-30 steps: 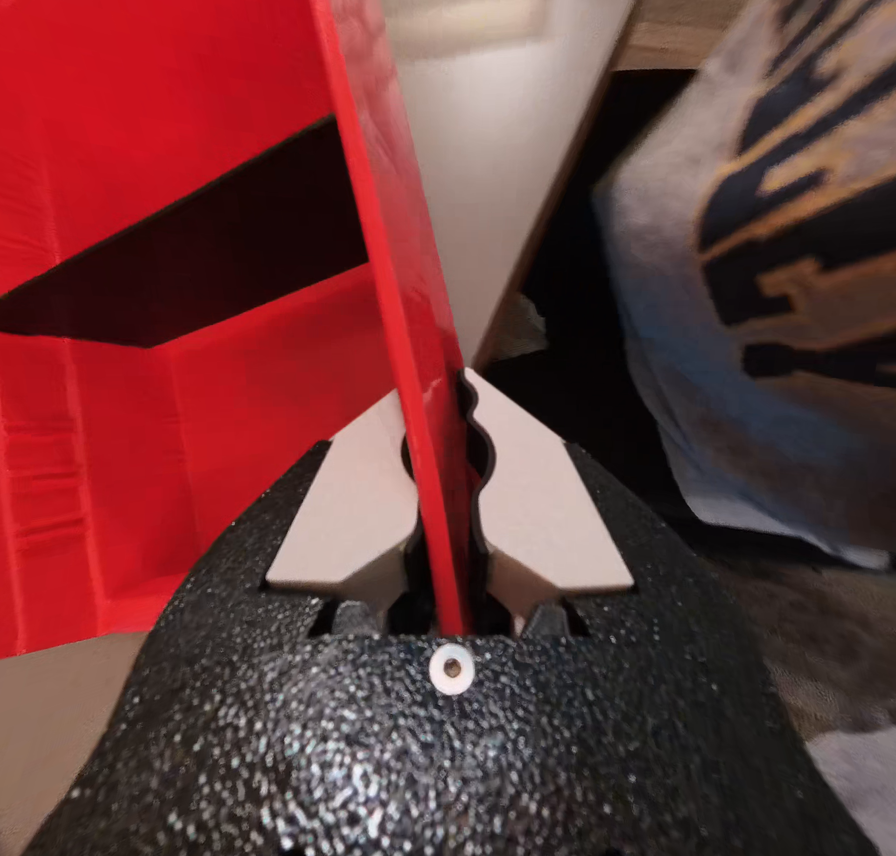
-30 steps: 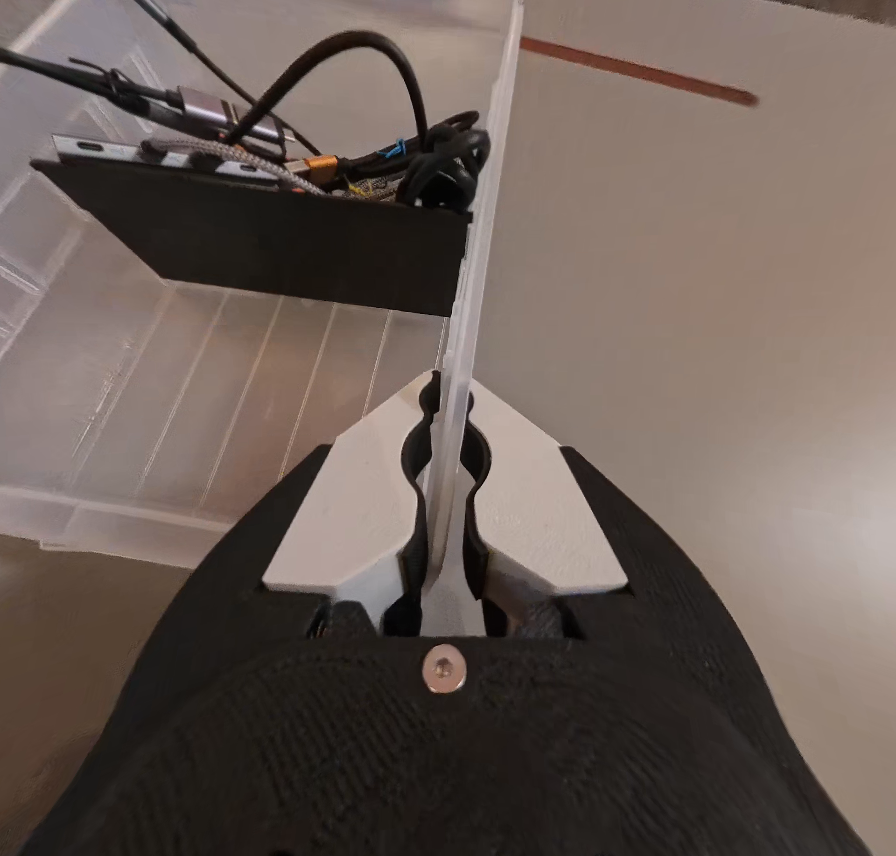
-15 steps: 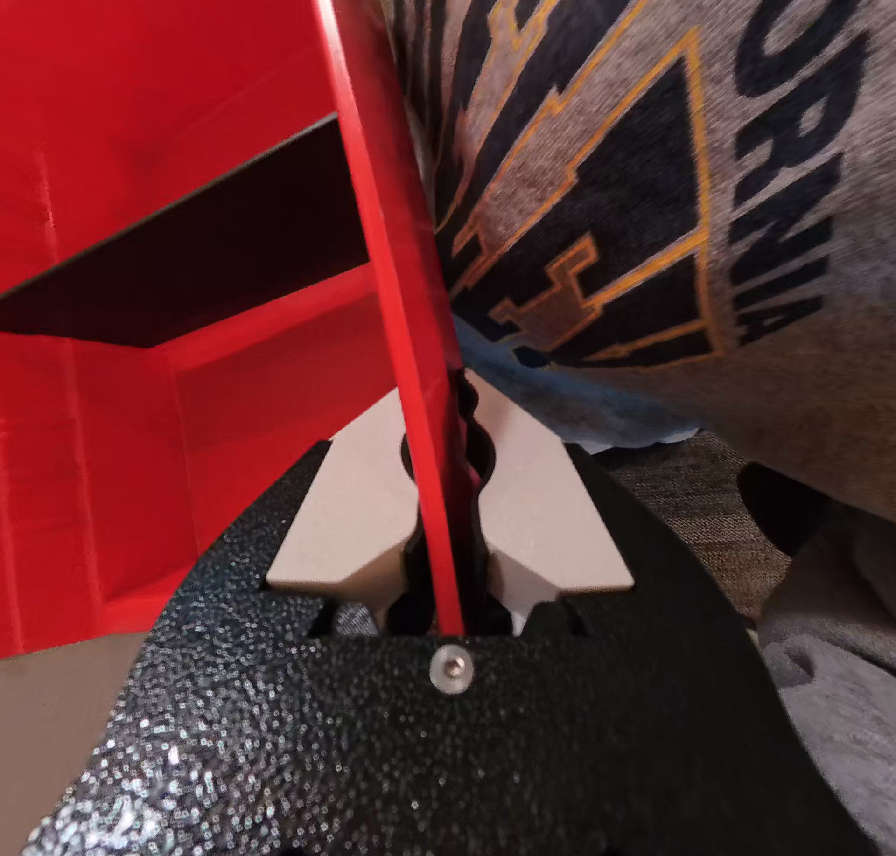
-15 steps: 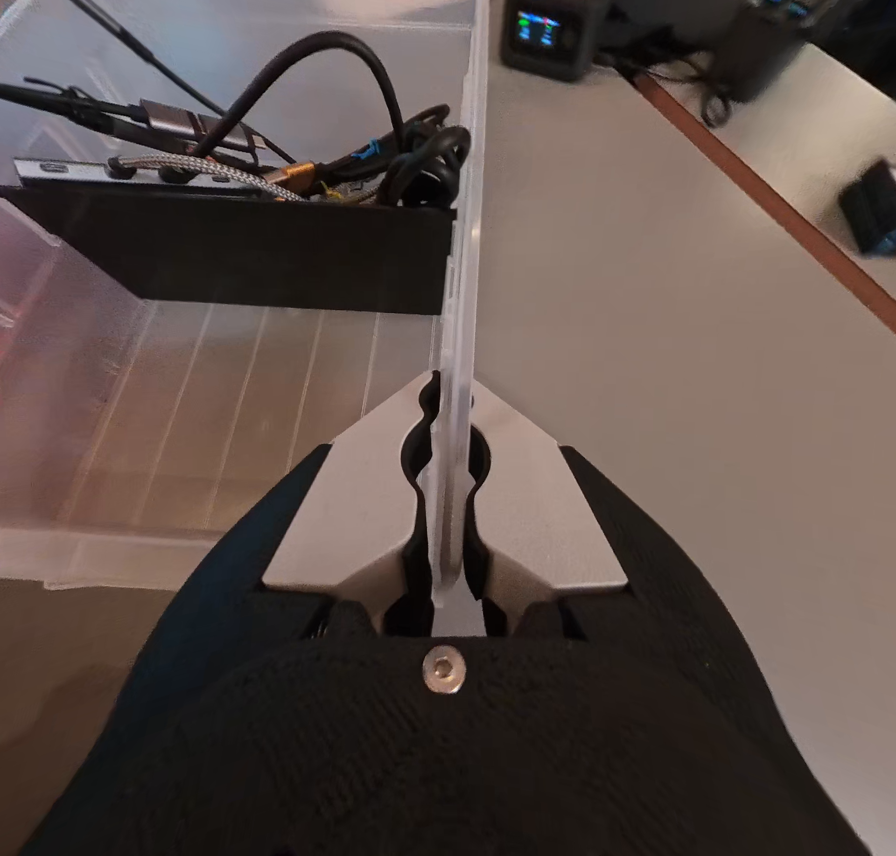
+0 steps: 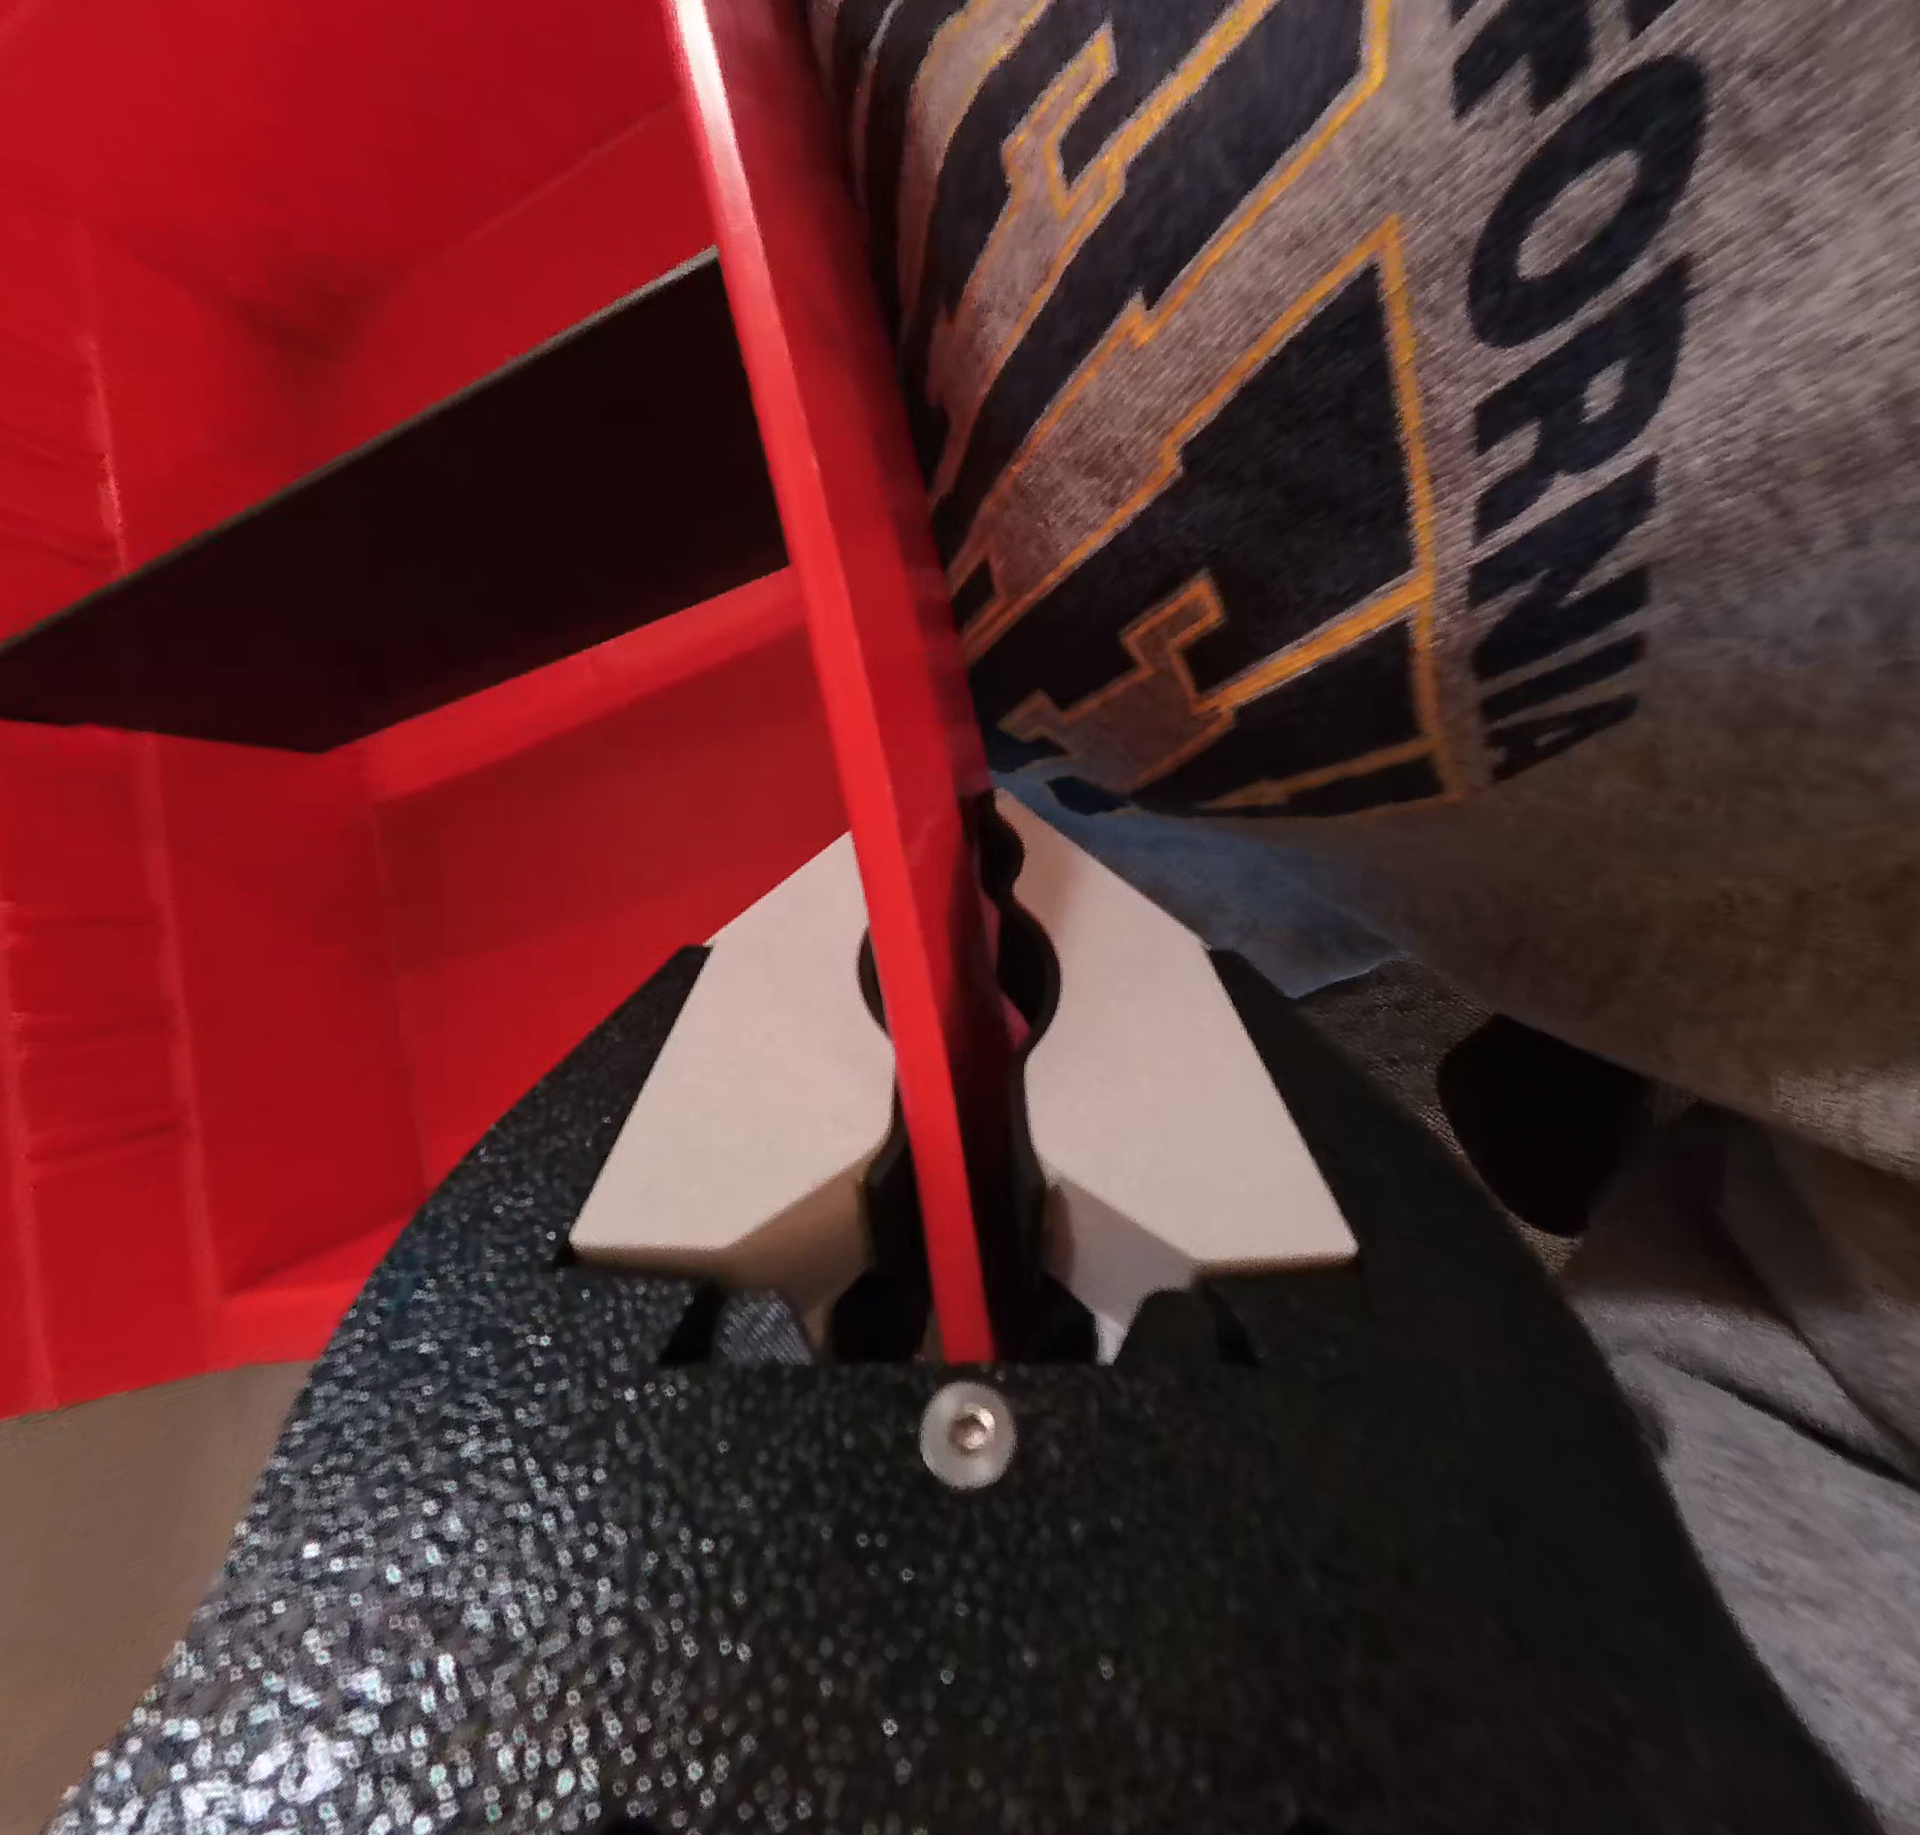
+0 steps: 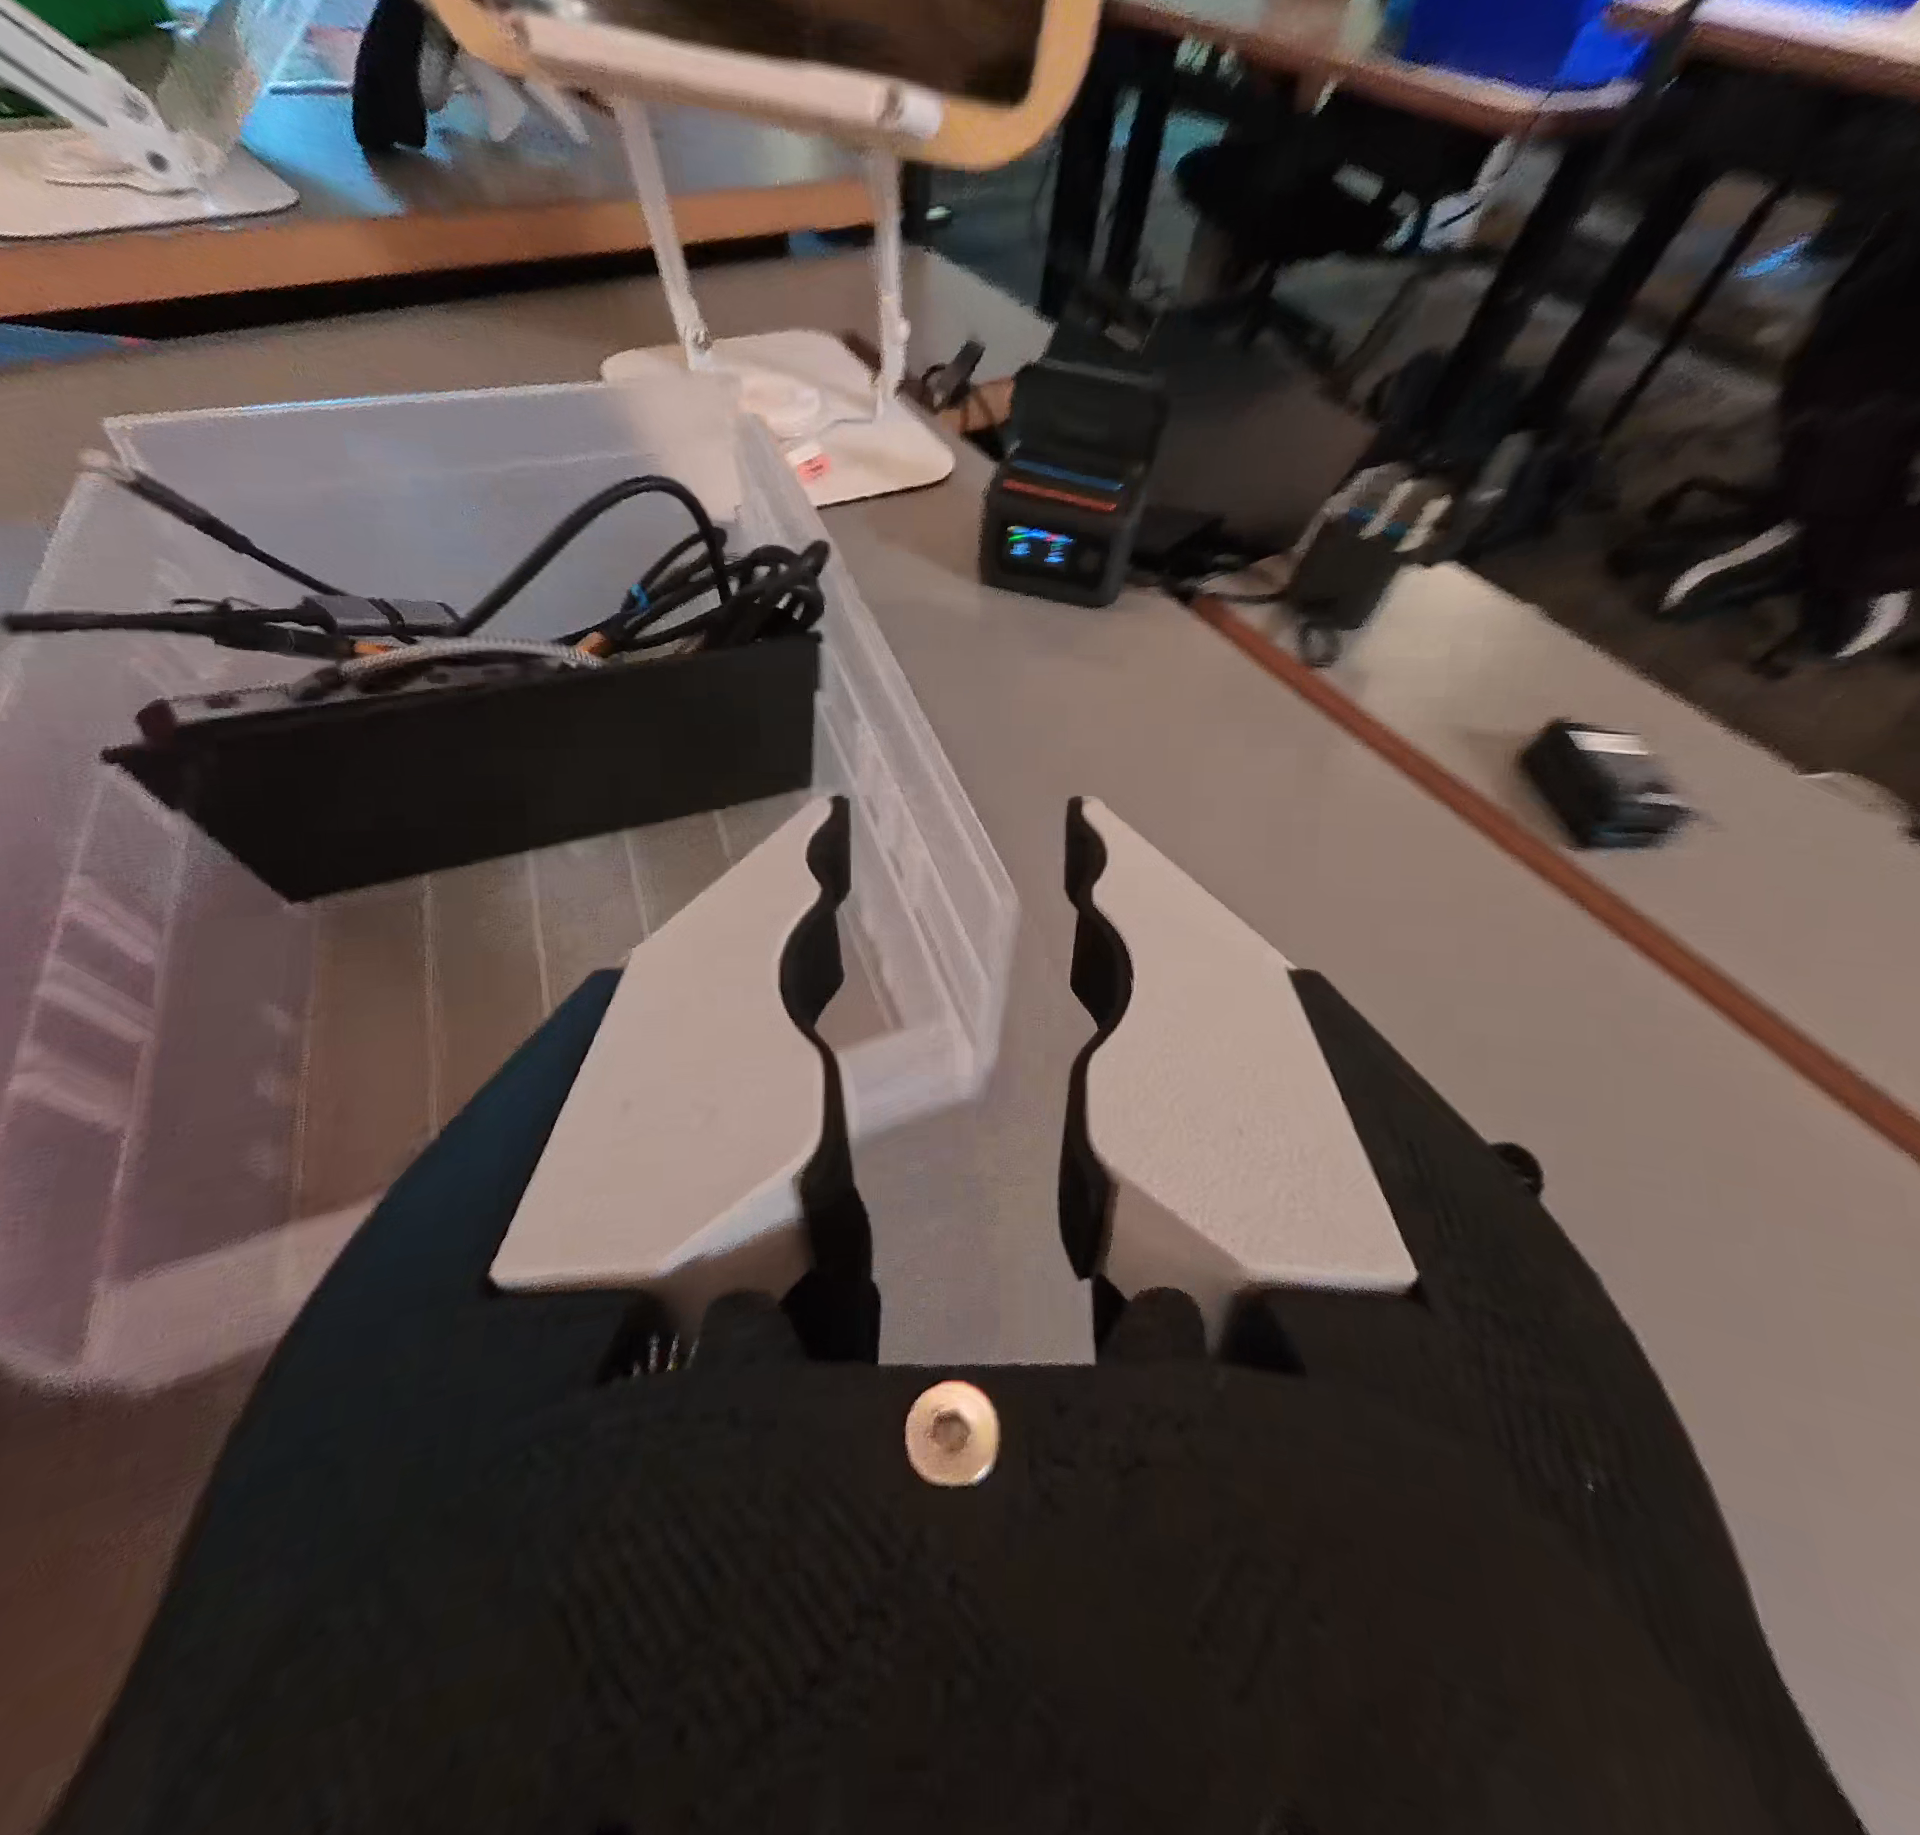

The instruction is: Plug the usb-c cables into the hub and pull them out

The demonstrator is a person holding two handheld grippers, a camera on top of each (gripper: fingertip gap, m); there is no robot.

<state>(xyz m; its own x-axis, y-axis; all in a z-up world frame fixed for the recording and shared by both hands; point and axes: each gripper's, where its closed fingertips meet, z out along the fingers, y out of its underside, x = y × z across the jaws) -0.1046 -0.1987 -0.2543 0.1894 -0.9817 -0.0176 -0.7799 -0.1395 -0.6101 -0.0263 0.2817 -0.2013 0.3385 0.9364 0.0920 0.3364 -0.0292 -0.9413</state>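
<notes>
One grip is gone: our right gripper (image 6: 956, 819) has released the clear bin (image 6: 914, 850) wall, fingers spread; left gripper (image 5: 935, 840) still pinches the red bin (image 5: 810, 580), so the cables (image 6: 665, 580) come next.

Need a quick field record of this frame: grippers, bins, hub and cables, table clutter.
left gripper: shut on red bin wall
right gripper: open, empty, beside clear bin wall
black tray: inside clear bin
hub: on tray, partly hidden
cables: bundled on tray; whether any is plugged in cannot be told
table: small screen device, black box
person: grey printed shirt against red bin
</notes>
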